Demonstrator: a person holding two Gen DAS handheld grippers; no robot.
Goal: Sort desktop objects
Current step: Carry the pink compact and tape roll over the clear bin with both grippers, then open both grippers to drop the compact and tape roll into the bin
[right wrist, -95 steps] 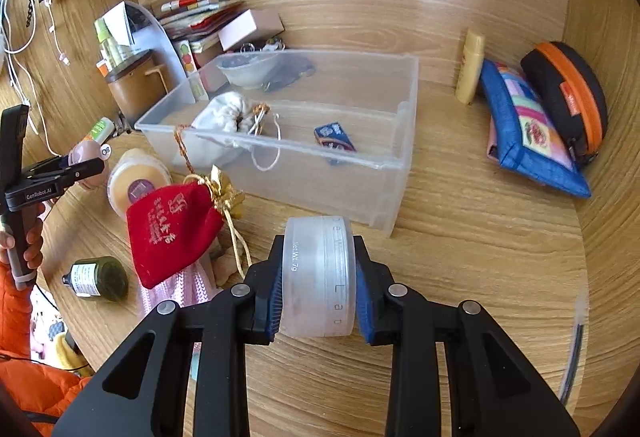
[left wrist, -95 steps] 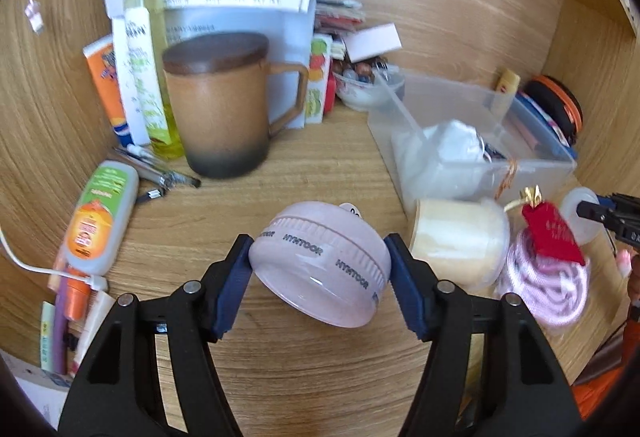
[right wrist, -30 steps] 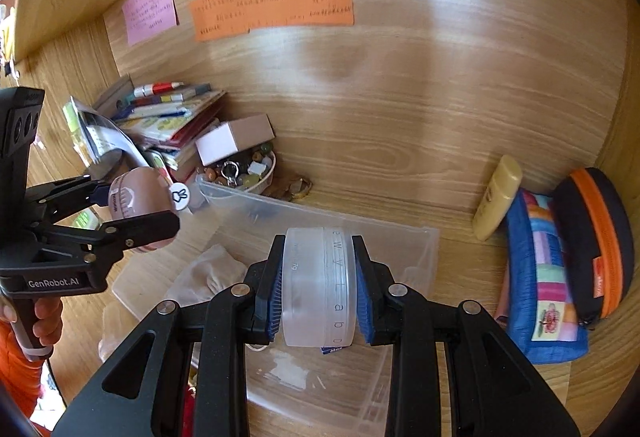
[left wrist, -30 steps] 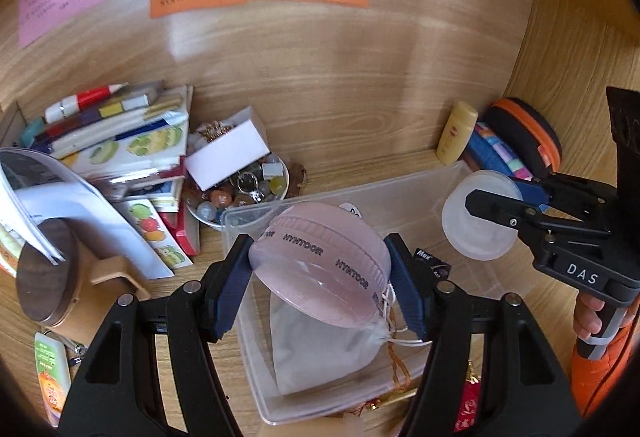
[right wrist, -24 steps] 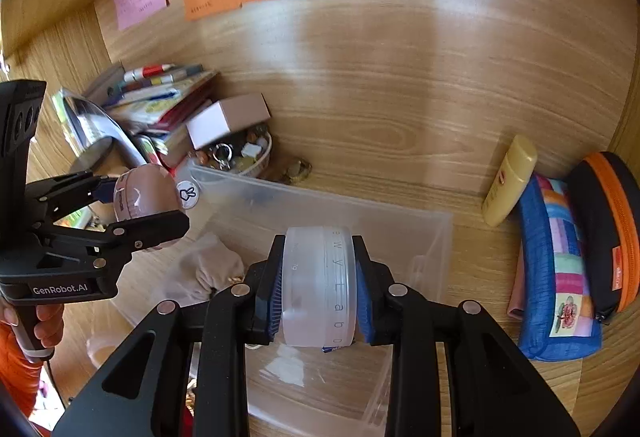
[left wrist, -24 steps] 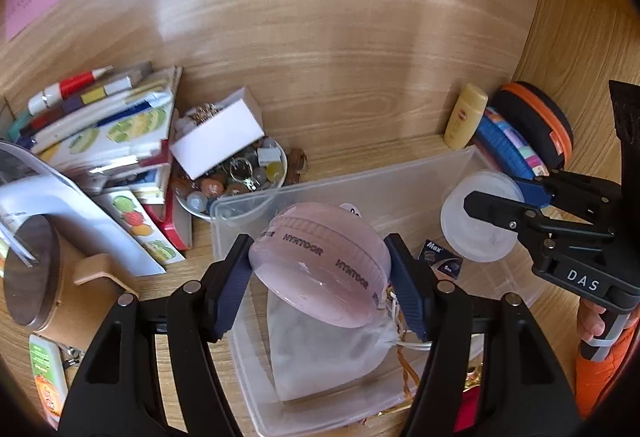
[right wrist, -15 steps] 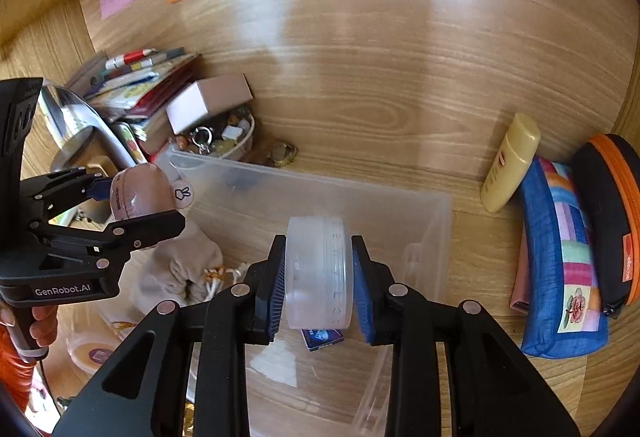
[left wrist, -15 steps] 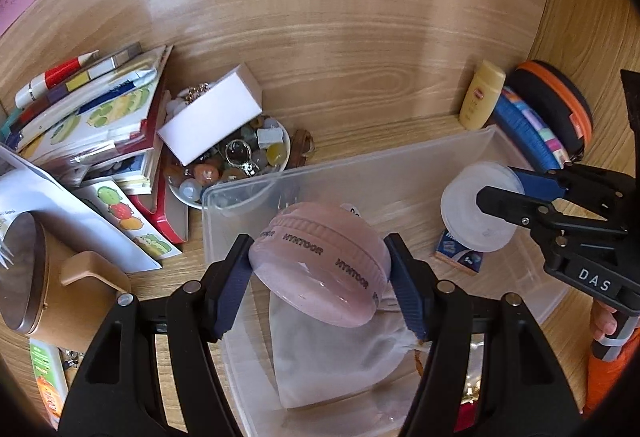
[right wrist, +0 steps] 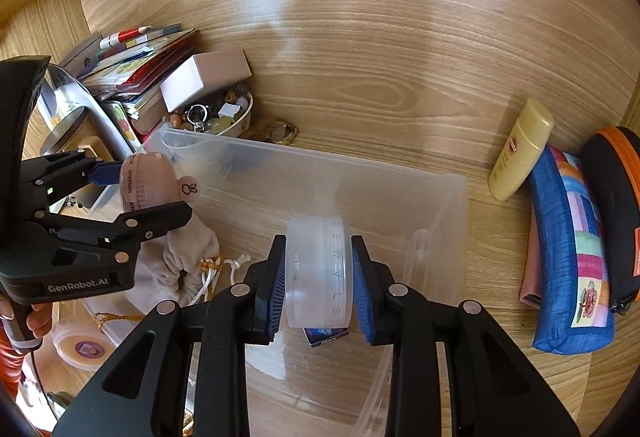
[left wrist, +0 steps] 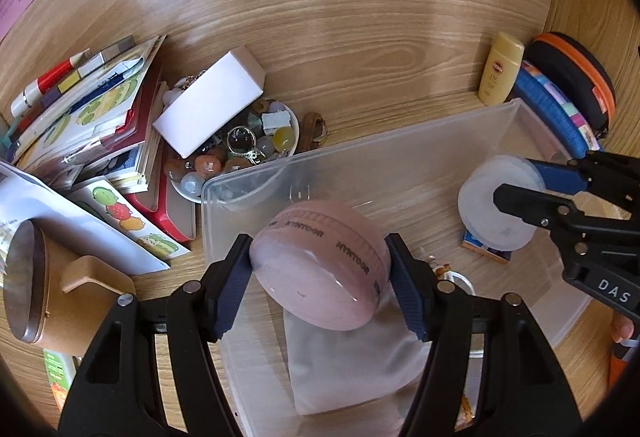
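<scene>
Pinching a round pink plastic jar [left wrist: 324, 269] by its sides, the left tool [left wrist: 320, 277] is hanging over the left end of the clear rectangular plastic bin [left wrist: 400, 165], directly above a pale grey drawstring cloth pouch [left wrist: 352, 361] lying on the bin floor. The jar is tilting, its flat face turned toward the camera, clear of the bin's near-left wall and back rim.

The right tool [right wrist: 319, 273] is gripping a frosted translucent round jar [right wrist: 319, 269] on edge between its blue pads, over the middle of the same bin [right wrist: 436, 221], with a small dark blue packet [right wrist: 325, 335] lying just beneath it. Open bin floor is showing between the pouch and the packet, and more toward the right wall.

Outside the bin, a white bowl of beads and rings [left wrist: 236, 157] is sitting just beside the back-left corner, with a white rectangular box [left wrist: 208, 105] resting on it. A yellow squeeze bottle [right wrist: 518, 149] is leaning near the back-right corner on the wooden counter [right wrist: 380, 85], just beside a blue patchwork pouch [right wrist: 572, 257].
</scene>
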